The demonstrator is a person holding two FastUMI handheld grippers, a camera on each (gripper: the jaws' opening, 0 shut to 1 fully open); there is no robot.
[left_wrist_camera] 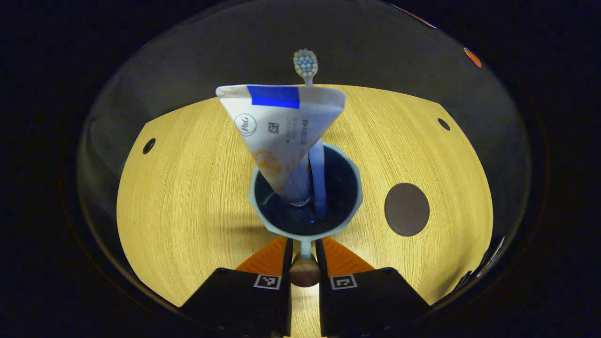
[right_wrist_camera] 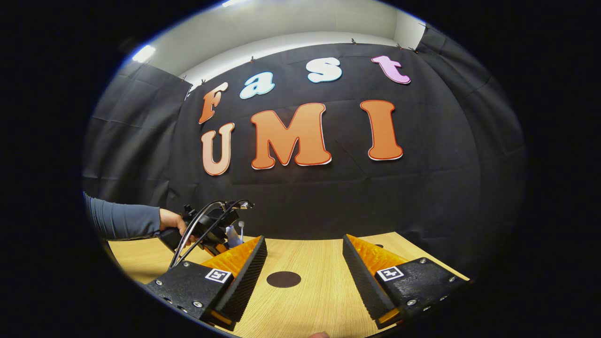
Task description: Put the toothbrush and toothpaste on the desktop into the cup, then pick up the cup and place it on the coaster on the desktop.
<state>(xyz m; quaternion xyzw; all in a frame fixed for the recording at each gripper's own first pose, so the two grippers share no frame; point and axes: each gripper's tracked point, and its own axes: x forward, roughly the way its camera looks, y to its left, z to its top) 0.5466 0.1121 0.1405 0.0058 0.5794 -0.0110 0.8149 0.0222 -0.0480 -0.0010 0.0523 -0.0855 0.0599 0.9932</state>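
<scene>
In the left gripper view, the left gripper (left_wrist_camera: 304, 263) is closed on the cup's handle (left_wrist_camera: 304, 271), both fingers pressing its sides, so the cup (left_wrist_camera: 350, 188) hangs straight out ahead of it, just above or on the wooden surface (left_wrist_camera: 188, 188); I cannot tell which. The toothpaste (left_wrist_camera: 277, 136) stands in the cup, wide crimped end up and leaning left, and the toothbrush (left_wrist_camera: 305, 63) stands behind it, bristles at the far top. Both are loaded, so the cup looks ready for carrying. The coaster (left_wrist_camera: 406, 209) lies bare to the right, near the cup but apart.

In the right gripper view, the right gripper (right_wrist_camera: 304, 267) is open and holds nothing, level above the surface, the coaster (right_wrist_camera: 283, 279) lying ahead between its fingers. Far left, a hand (right_wrist_camera: 173, 224) in a sleeve grasps the other gripper.
</scene>
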